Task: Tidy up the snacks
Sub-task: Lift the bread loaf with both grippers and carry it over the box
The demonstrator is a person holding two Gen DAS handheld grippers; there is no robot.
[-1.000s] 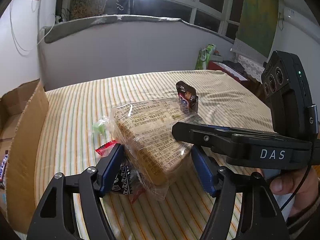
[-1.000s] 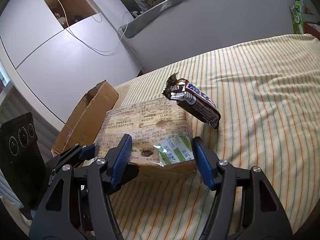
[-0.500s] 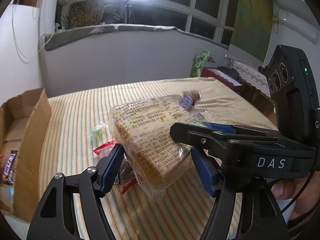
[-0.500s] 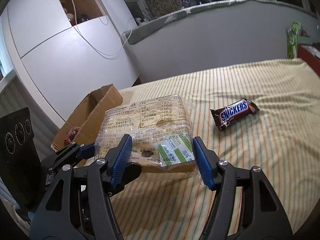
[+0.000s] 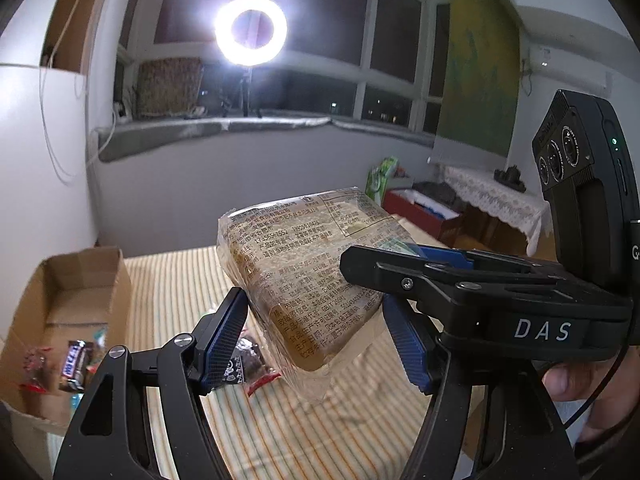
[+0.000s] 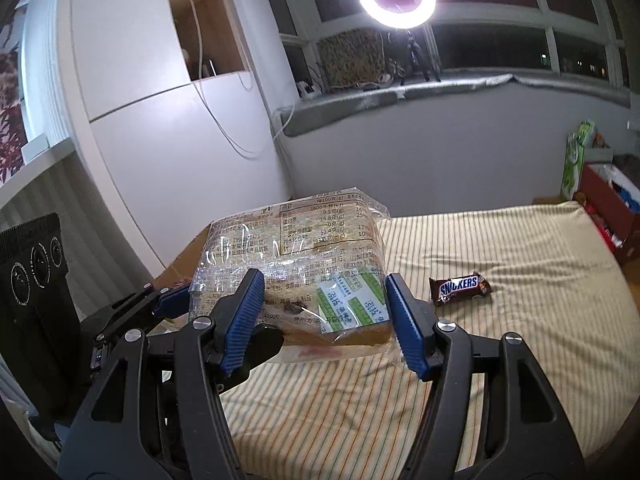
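Left wrist view: the left hand-held gripper (image 5: 316, 332) and right hand-held gripper (image 6: 324, 320) both clamp the clear-wrapped, printed bread package (image 5: 304, 272), lifted above the striped bed (image 6: 500, 248). Beneath lie small red-and-black snack packets (image 5: 252, 372); left, an open cardboard box (image 5: 84, 280); a brown Snickers bar (image 6: 459, 289) lies apart.

Both wrist views closely share the bread pack (image 5: 304, 280) from opposite sides

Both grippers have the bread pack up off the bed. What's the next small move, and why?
Probably carry the bread pack sideways toward the box at the left. Both the left gripper and the right gripper clamp it clear of the bed, and the open box already holds other snacks.
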